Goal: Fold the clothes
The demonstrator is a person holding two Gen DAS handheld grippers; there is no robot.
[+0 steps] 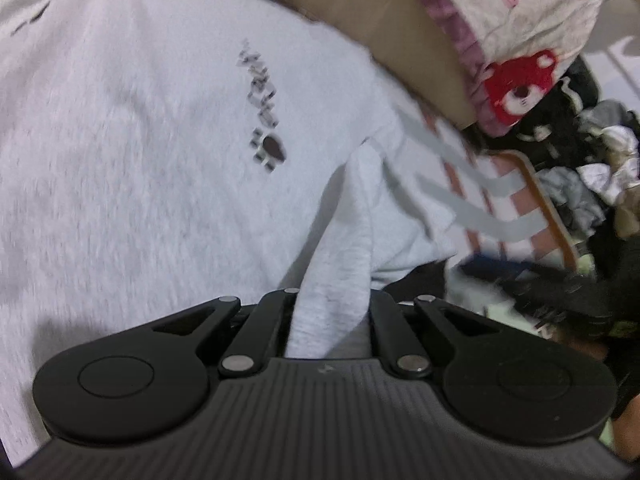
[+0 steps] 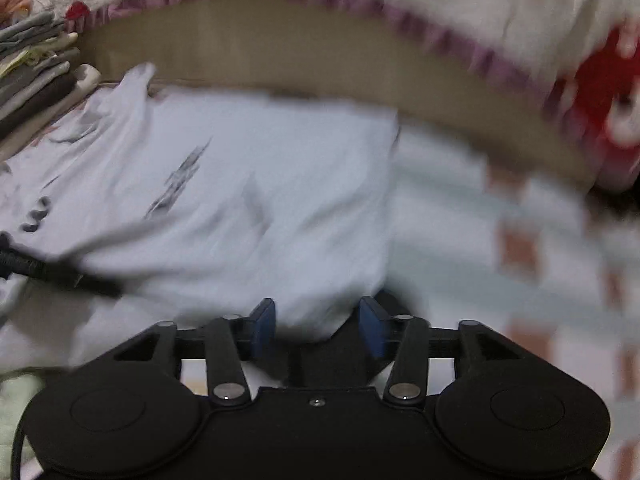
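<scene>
A white T-shirt (image 1: 160, 140) with a small dark paw print (image 1: 270, 150) lies spread on a checked cloth. My left gripper (image 1: 330, 320) is shut on a raised fold of the shirt's edge. In the right wrist view the same shirt (image 2: 260, 200) lies ahead, blurred by motion. My right gripper (image 2: 316, 326) has its blue pads (image 2: 264, 326) apart, with a bunch of the shirt's hem lying between them; the pads do not press it. The right gripper also shows blurred at the right of the left wrist view (image 1: 532, 276).
A checked cloth (image 2: 520, 248) covers the surface. A tan board (image 2: 280, 52) and a bear-print blanket with pink frill (image 1: 520, 40) lie behind. A stack of folded clothes (image 2: 36, 76) stands at the far left. A heap of loose clothes (image 1: 592, 176) lies at the right.
</scene>
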